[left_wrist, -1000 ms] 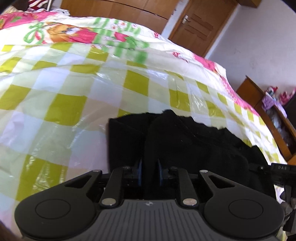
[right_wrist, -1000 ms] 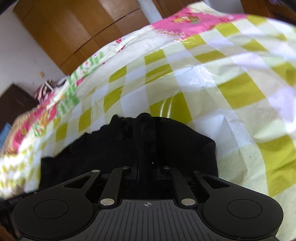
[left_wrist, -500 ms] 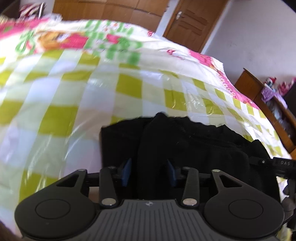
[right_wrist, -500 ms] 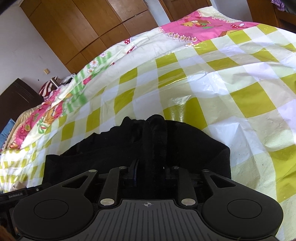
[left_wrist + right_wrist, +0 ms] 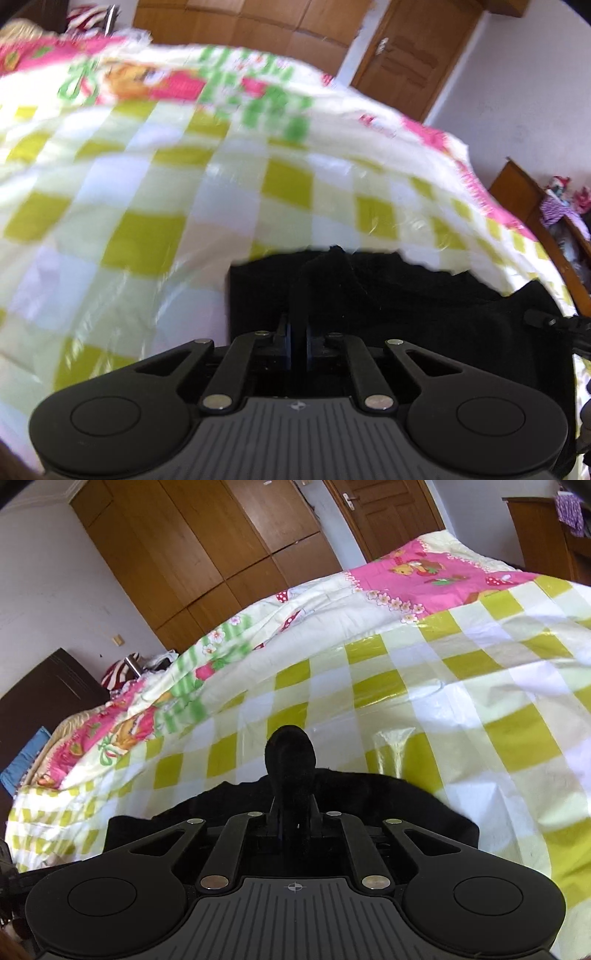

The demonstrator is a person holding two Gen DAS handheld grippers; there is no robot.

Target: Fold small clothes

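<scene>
A black garment (image 5: 406, 295) lies on the yellow-and-white checked sheet (image 5: 147, 229) of a bed. My left gripper (image 5: 297, 332) is shut on a pinched fold of the black garment near its left edge. In the right wrist view my right gripper (image 5: 293, 812) is shut on another bunched fold of the same garment (image 5: 388, 801), which rises as a black lump between the fingers. Both fingertip pairs are mostly hidden by the cloth. The garment hangs dark and wide below both grippers.
The checked sheet (image 5: 461, 686) covers a pink cartoon-print quilt (image 5: 424, 576). Wooden wardrobes (image 5: 207, 546) and a door (image 5: 413, 55) stand behind the bed. A wooden shelf with clothes (image 5: 546, 221) is on the right. A dark cabinet (image 5: 40, 694) stands at the far left.
Both grippers have lifted and tilted up with the garment; more of the room shows. The left jaws opened half a second ago and are now closed tight on a fold.
</scene>
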